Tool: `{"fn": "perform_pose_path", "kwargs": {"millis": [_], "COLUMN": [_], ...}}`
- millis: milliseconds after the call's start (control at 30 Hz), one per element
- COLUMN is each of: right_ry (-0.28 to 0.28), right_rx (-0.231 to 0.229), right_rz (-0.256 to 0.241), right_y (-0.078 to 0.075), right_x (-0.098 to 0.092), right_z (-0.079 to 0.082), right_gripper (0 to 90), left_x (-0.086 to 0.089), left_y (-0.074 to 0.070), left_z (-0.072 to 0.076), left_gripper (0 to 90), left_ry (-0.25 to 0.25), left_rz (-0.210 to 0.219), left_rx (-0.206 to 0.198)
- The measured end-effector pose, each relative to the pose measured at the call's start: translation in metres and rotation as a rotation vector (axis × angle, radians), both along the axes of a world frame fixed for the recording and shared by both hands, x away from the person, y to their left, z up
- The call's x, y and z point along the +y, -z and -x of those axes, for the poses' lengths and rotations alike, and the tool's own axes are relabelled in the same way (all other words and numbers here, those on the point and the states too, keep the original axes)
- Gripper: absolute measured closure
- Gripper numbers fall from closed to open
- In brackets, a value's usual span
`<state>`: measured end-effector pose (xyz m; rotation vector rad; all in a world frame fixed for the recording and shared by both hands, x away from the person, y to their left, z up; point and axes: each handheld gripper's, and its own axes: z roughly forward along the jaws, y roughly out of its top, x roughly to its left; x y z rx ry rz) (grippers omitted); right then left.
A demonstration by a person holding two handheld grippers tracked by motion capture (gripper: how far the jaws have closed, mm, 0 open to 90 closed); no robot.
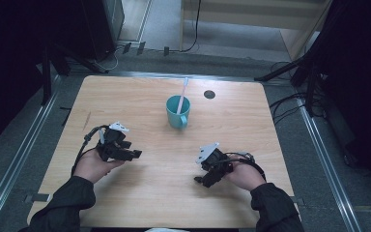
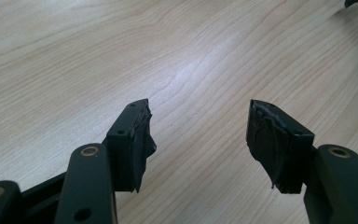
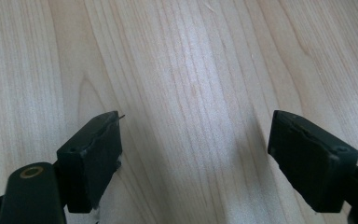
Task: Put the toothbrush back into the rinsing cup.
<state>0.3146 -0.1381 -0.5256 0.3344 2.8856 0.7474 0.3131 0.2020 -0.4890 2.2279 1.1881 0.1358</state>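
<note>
Bench (image 1: pixel 140 203): pale wood-grain top, square, with a small dark round hole (image 1: pixel 209 94) toward the far right. Left gripper (image 1: pixel 136 154): near left, resting low over the bench, fingers (image 2: pixel 137 140) spread wide with bare wood between them. Right gripper (image 1: pixel 200 181): near right, likewise low, fingers (image 3: pixel 91 161) spread wide, nothing held. Cup (image 1: pixel 178 112): teal, upright, far centre, well apart from both grippers, handle turned toward the near side; probably rigid, light and smooth-walled, best taken across the rim or by the handle. Toothbrush (image 1: pixel 182 96): pale pink, standing in the cup, leaning against the far rim; likely light, slim, stiff and apt to slip; pinch the bare upper handle.
</note>
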Motion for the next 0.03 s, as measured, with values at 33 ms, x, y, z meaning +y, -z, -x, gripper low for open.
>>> {"fn": "perform_pose_path", "kwargs": {"millis": [33], "right_ry": [0.000], "right_rx": [0.003], "right_rz": [-0.001], "right_y": [0.0002], "right_x": [0.0000], "right_z": [-0.0002], "right_gripper": [16.9], "left_x": [-0.0009], "left_y": [0.0012], "left_z": [-0.0003], "left_gripper": [39.7], "left_ry": [0.002], "left_rz": [-0.008], "left_rx": [0.004]}}
